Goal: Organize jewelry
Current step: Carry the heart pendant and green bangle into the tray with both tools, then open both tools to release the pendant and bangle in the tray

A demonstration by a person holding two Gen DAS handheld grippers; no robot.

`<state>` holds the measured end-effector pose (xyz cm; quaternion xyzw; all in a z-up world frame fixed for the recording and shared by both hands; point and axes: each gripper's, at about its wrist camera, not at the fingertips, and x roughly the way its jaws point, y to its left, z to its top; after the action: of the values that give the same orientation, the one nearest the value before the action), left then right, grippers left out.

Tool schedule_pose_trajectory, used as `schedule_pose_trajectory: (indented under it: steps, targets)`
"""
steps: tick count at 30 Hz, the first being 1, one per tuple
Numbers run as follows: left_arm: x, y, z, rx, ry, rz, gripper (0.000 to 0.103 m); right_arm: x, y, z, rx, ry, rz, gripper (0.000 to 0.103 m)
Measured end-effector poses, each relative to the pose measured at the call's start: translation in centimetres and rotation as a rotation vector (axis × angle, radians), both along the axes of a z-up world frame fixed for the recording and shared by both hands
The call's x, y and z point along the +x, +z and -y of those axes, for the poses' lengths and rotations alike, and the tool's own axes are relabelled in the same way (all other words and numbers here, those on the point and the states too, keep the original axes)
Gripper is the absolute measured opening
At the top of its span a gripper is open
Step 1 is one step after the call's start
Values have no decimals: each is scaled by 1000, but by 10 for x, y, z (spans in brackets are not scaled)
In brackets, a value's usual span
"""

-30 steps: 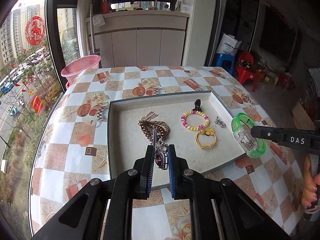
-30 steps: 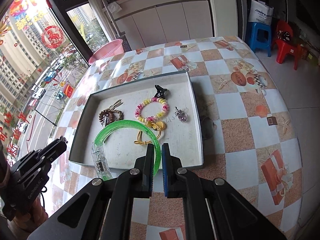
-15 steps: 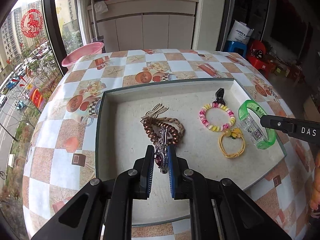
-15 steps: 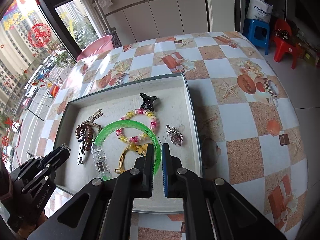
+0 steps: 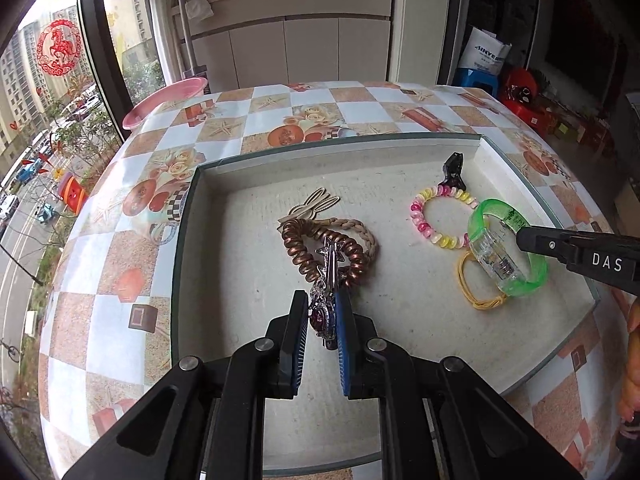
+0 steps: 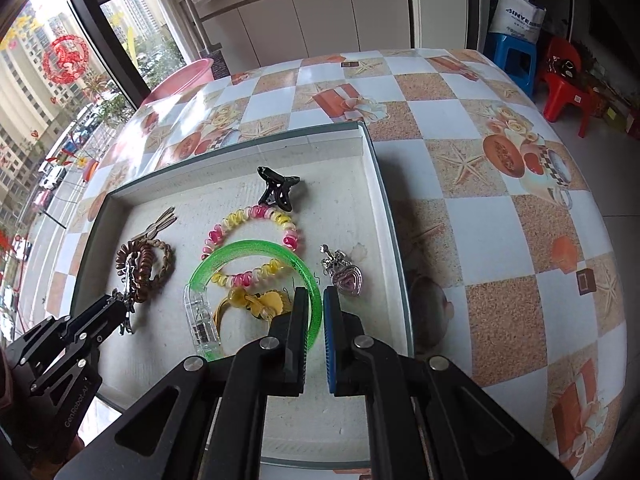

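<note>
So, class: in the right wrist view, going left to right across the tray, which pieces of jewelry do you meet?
Brown coil hair tie → green bangle → heart pendant.

The left gripper (image 5: 323,312) points steeply downward, its jaws nearly closed and pinching a silver hair clip (image 5: 327,300) that sticks out forward past the fingertips. The right gripper (image 6: 317,308) also tilts steeply down, jaws clamped tight on the rim of a green bracelet (image 6: 256,248), which arcs out ahead and to its left. A bit of the person's hand (image 5: 632,364) shows behind the right gripper.
</note>
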<state>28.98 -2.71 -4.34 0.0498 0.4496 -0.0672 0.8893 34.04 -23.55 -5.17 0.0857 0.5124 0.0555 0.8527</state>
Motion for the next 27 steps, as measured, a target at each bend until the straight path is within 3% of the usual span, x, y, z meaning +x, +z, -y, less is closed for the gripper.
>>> schedule_pose_trajectory:
  steps: [13,16,19,20,24,25,26,27]
  targets:
    - [-2,-2,6,53,1,21,26,0,-9,-1,4,12,-20,9]
    - [-3,0,5,45,11,22,26,-1,-9,0,32,13,-31,13]
    - [-5,6,4,37,20,33,26,-3,-4,0,46,19,-19,34]
    - [-6,8,4,35,22,37,26,-4,-1,0,52,22,-9,47]
    - [-8,16,3,19,26,53,27,-12,16,1,92,33,44,51]
    - [-8,19,3,14,29,54,38,-14,21,2,99,31,57,51]
    - [-9,21,2,12,37,59,77,-16,25,3,104,28,69,52]
    - [-11,25,1,10,53,80,95,-17,29,4,110,24,79,52]
